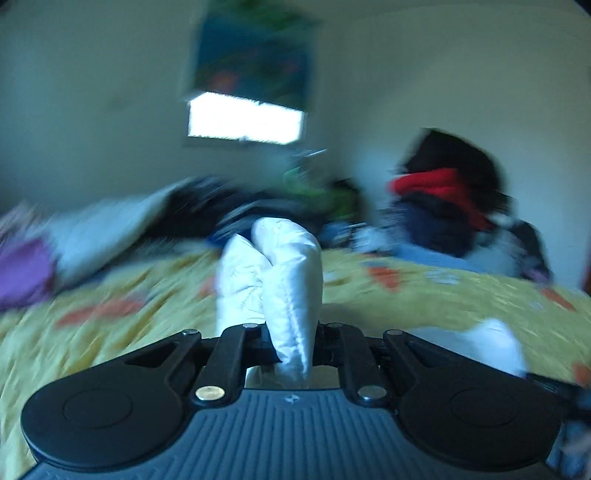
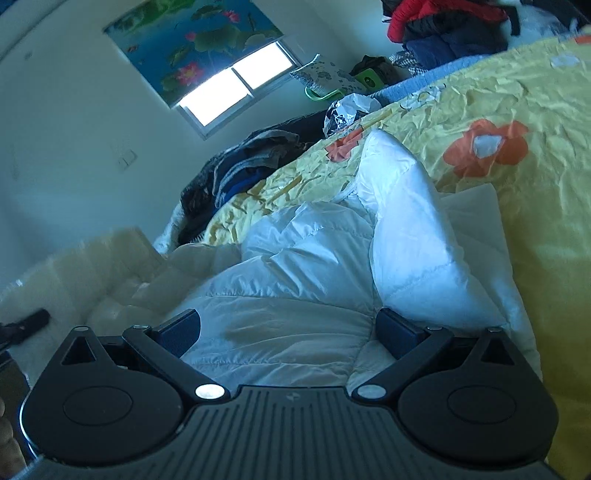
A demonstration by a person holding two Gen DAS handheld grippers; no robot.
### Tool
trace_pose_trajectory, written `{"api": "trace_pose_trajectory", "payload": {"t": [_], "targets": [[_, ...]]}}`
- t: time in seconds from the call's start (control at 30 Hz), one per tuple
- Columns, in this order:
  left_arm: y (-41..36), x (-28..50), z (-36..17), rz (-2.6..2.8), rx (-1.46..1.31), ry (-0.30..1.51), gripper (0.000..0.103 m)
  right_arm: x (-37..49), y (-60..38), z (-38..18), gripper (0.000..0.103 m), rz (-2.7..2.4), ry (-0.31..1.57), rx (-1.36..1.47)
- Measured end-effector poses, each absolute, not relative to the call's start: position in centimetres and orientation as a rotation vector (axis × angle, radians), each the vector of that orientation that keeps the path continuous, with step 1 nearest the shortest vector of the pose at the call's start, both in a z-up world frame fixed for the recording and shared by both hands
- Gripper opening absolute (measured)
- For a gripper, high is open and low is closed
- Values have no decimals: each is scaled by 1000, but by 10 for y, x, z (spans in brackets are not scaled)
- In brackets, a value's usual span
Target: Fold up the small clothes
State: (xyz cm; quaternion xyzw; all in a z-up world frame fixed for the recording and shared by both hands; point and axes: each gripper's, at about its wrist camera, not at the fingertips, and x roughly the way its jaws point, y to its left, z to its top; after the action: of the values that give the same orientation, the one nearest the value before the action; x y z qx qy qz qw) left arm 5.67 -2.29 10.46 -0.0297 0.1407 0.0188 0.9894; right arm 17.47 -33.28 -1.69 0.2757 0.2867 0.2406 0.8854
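Observation:
A white quilted garment [image 1: 284, 266] bunches up between the jaws of my left gripper [image 1: 291, 347], which is shut on a fold of it and holds it above the yellow flowered bedspread [image 1: 424, 299]; the left wrist view is blurred. In the right wrist view the same white garment [image 2: 314, 251] lies crumpled on the bedspread [image 2: 517, 206], one puffy part standing up at the right. My right gripper [image 2: 288, 330] is open just over the garment, its blue pads [image 2: 397, 332] wide apart on either side of the cloth and not pressing on it.
Dark clothes [image 2: 240, 166] are heaped along the bed's far side, and a red and black pile [image 2: 443, 22] sits at its far corner. A crumpled bag [image 2: 347, 110] lies by the bed's edge. A window with a flowered blind [image 2: 229, 85] is on the wall. A purple item [image 1: 22, 269] lies at the left.

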Motion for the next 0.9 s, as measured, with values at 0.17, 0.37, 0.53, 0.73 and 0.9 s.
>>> {"api": "trace_pose_trajectory", "payload": {"t": [0.17, 0.37, 0.53, 0.73, 0.9], "targets": [[-103, 41, 104, -274, 135, 250, 12, 175, -351, -21, 103, 547, 573, 706], [-157, 40, 71, -445, 279, 331, 12, 176, -410, -45, 102, 676, 495, 1170], [-170, 47, 59, -534, 333, 380, 12, 181, -430, -18, 102, 738, 581, 1178], [-182, 51, 45, -599, 417, 401, 12, 193, -410, 46, 102, 836, 659, 920], [-185, 44, 54, -648, 449, 355, 13, 205, -391, 68, 44, 759, 739, 728]]}}
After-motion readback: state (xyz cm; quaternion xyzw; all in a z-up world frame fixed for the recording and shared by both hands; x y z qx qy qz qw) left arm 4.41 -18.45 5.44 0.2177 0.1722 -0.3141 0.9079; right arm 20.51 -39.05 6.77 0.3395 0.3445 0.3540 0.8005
